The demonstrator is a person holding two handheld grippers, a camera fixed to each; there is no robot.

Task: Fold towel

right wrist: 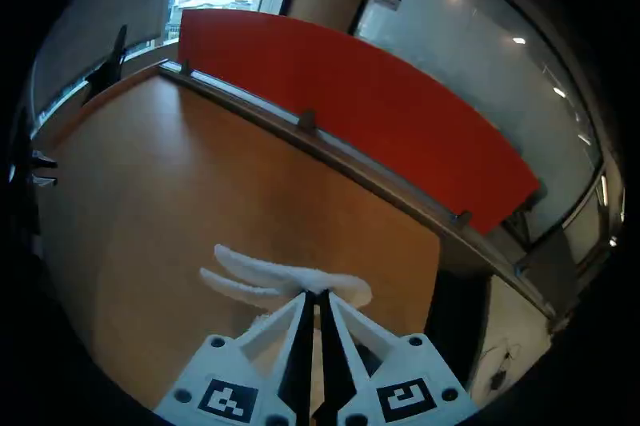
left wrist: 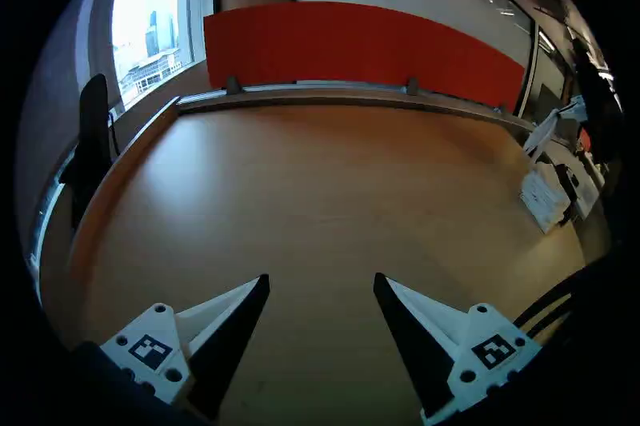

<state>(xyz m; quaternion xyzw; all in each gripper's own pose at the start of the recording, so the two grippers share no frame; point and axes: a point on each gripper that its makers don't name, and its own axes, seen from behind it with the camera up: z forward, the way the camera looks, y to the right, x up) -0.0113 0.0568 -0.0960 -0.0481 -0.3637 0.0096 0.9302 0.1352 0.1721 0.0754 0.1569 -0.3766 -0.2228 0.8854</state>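
wooden table (left wrist: 320, 186), broad and bare on the near side of the red partition (left wrist: 360, 42) that stands along its far edge. white towel (right wrist: 280, 276) sits well short of the partition, bunched in thin layers. its long axis trails left from the fingertips in the right gripper view; cannot tell if it touches the table. right gripper (right wrist: 318, 295) is clenched on the towel's near end, both fingers pressing. left gripper (left wrist: 320, 277) is released, jaws wide, facing the partition over bare wood. judgement: the right is nearer, and the free end wants the left's pinch.
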